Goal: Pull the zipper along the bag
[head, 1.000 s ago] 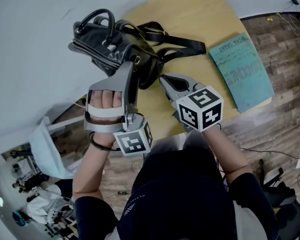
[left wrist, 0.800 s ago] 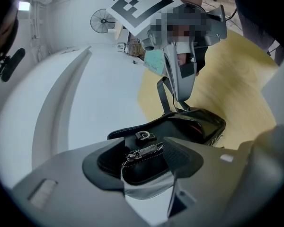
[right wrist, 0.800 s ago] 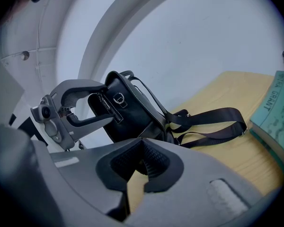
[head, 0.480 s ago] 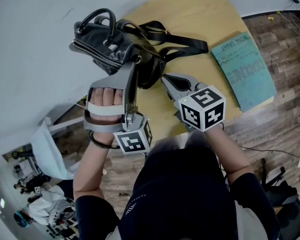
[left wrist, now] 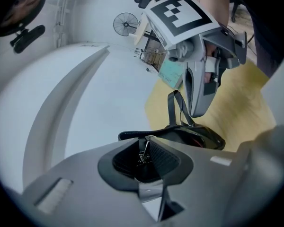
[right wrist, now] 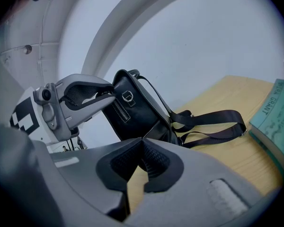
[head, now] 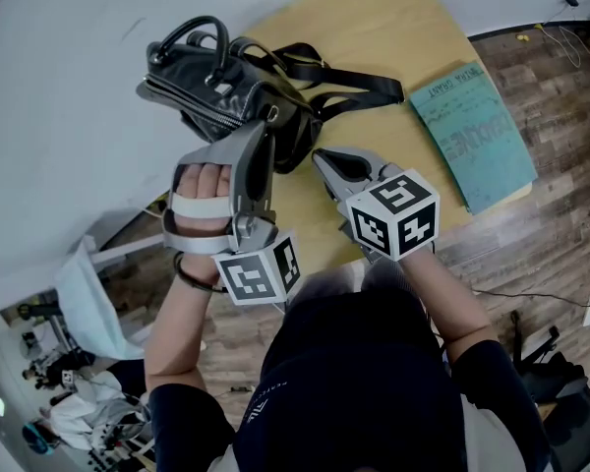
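A black leather bag (head: 231, 87) stands at the back left of the wooden table (head: 393, 28), its strap (head: 354, 87) trailing right. My left gripper (head: 264, 128) reaches onto the bag's top. In the left gripper view its jaws have just been closing, and the left gripper (left wrist: 144, 138) now pinches the small metal zipper pull (left wrist: 144, 151) between its tips. My right gripper (head: 318, 153) is shut, its tips against the bag's near end (right wrist: 137, 108). Whether the right gripper (right wrist: 142, 141) holds any fabric there I cannot tell.
A teal book (head: 472, 136) lies on the table's right part, near its edge. The strap (right wrist: 213, 124) loops over the wood between bag and book. A white wall rises behind and left of the bag. The table's front edge runs just under both grippers.
The left gripper has rolled a little, and its marker cube has swung down and to the left. The bag and the right gripper have stayed in place.
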Demonstrator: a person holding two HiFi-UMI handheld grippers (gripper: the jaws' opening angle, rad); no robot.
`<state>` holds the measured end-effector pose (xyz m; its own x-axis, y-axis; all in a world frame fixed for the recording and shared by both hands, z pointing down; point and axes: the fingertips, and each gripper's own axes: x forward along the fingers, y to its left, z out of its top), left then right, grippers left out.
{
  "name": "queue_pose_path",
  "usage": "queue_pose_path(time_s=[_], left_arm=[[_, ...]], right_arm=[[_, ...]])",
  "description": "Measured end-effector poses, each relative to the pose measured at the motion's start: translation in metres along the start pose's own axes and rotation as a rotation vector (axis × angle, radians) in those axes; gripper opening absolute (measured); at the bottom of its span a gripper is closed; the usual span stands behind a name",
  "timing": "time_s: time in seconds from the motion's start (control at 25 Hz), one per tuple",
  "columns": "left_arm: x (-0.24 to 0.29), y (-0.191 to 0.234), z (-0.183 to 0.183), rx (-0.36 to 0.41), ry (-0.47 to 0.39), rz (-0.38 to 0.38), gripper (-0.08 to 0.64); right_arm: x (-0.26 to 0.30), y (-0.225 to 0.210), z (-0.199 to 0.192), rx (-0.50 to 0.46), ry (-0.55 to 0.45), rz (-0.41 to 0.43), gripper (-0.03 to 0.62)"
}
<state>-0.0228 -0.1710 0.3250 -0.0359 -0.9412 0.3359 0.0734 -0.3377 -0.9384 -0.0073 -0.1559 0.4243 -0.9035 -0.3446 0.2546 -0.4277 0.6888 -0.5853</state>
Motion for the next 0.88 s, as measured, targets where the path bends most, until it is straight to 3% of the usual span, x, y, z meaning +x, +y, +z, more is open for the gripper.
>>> queue_pose_path(time_s=[0.4,0.88], left_arm=[[-0.005,0.004,0.002,-0.119,-0.045,-0.078,0.063],[-0.015,0.008,0.003,-0.276,-0.184,-0.231,0.035]], right_arm=[[-0.008,0.007,-0.006,-0.044,0.009,-0.011,0.003],[-0.011,0.015,-0.001,-0.080,-0.009,-0.077,0.003]])
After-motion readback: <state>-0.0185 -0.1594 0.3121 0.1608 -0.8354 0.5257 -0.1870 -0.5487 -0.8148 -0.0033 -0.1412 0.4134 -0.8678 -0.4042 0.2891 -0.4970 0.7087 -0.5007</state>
